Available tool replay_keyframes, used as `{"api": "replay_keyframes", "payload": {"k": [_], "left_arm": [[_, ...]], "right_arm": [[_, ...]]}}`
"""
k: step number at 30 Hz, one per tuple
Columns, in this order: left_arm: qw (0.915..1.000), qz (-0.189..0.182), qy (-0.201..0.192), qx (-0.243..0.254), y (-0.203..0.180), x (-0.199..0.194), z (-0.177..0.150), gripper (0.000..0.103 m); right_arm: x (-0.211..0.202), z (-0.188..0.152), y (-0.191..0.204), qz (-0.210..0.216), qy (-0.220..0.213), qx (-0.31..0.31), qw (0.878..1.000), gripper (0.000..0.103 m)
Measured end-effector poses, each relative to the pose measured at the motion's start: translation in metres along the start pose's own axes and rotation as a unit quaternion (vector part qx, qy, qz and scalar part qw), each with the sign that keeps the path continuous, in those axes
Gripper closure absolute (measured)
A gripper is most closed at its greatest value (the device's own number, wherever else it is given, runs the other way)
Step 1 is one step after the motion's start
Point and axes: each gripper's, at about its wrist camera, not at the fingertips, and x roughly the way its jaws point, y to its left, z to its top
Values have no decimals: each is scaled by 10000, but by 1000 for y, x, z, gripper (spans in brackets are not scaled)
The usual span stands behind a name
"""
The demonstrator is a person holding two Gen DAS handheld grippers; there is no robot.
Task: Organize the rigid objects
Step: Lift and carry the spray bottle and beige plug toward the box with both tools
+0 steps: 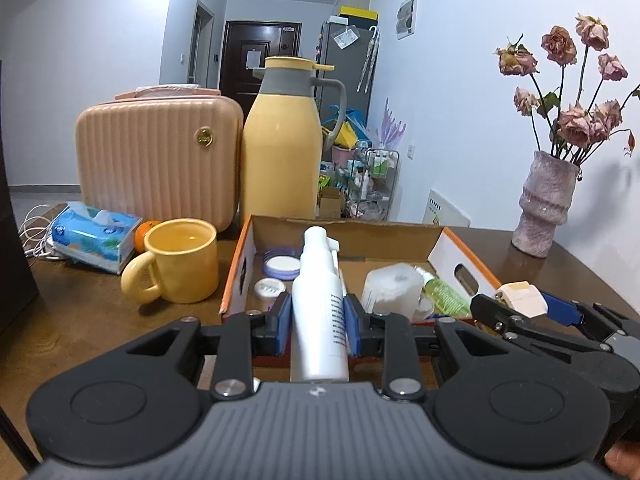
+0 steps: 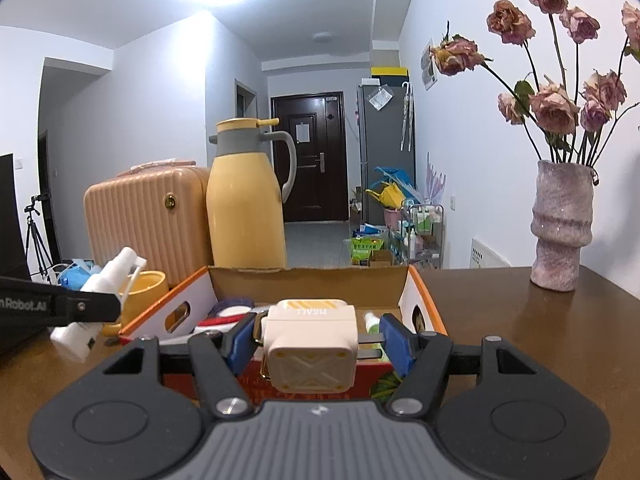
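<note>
White spray bottle (image 1: pixel 319 312) before cardboard box (image 1: pixel 352 236)

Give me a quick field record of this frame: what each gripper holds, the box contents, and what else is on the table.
left gripper: shut on white plastic spray bottle
right gripper: shut on cream boxy plug adapter
container: open cardboard box with orange rim, in front of both grippers
box contents: purple-rimmed round tin, small white round lid, translucent white jar, green bottle
left of box: yellow ceramic mug, blue tissue pack
behind box: yellow thermos jug, ribbed pink case
right of box: pink vase with dried roses
surface: brown wooden table
</note>
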Motion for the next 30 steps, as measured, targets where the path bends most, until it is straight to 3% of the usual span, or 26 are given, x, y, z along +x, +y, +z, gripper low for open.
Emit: {"api": "replay_keyframes", "payload": {"k": [14,30], "left_arm": [[9998,51,-105,-183,-2,37,26,75],[9997,126,-2,-222,0,94,46,75]], "right_arm": [[33,17,-1,-63,-158,-7,9999,38],[88,25,-15,-135,-32,119,9998,38]]}}
